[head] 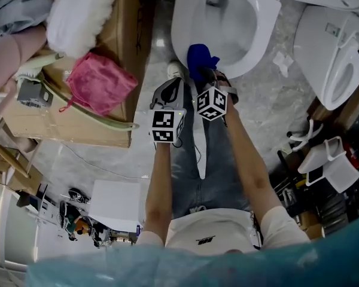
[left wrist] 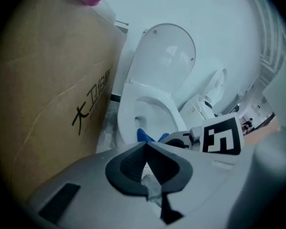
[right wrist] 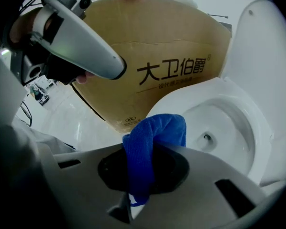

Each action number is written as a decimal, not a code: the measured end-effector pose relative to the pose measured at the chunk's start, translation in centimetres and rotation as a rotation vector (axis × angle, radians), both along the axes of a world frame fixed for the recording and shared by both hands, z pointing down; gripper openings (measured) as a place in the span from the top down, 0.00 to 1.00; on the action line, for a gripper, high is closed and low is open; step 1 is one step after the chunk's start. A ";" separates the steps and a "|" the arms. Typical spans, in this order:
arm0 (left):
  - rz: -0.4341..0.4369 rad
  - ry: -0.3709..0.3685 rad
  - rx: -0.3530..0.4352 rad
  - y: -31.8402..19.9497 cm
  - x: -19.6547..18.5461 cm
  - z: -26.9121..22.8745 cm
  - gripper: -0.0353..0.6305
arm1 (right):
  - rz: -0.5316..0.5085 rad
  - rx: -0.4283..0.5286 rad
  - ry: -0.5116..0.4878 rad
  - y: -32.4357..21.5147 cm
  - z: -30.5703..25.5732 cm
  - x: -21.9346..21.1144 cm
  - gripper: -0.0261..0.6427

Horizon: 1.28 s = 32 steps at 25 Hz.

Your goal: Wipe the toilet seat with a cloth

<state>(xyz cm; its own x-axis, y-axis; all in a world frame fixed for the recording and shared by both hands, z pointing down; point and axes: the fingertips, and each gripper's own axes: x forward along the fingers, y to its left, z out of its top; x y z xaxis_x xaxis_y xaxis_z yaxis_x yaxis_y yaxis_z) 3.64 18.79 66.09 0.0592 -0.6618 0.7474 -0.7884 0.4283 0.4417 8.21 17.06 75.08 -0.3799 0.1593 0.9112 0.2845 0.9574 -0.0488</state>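
While the left gripper (left wrist: 146, 148) hangs closed, the outstretched right gripper (right wrist: 144, 152) pinches the cloth (right wrist: 158, 127).

2 hand-held grippers (head: 177, 81) (head: 207, 72), 1 blue cloth (head: 201, 57), 2 toilets (head: 185, 18) (head: 323, 34), 1 cardboard box (head: 78, 128), 1 pink bag (head: 99, 82).

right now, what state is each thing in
left gripper, jaws together, nothing between them
right gripper, jaws shut on the blue cloth
blue cloth, bunched, clamped in the right jaws
toilet lid, raised
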 end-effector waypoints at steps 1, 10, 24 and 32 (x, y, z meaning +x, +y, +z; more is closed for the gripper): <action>-0.010 -0.002 -0.006 0.1 -0.2 0.1 0.93 | -0.020 -0.004 -0.005 0.1 0.0 -0.5 0.93; -0.098 -0.007 -0.036 0.7 -1.8 0.7 0.93 | -0.174 -0.043 -0.042 -0.1 -0.1 -4.0 0.93; -0.188 -0.008 -0.062 -0.7 -3.4 1.0 0.93 | -0.292 -0.081 -0.088 -2.1 -0.2 -8.9 0.93; -0.226 -0.012 -0.061 -1.9 -4.2 1.1 0.93 | -0.320 -0.081 -0.108 -3.9 -0.2 -11.2 0.93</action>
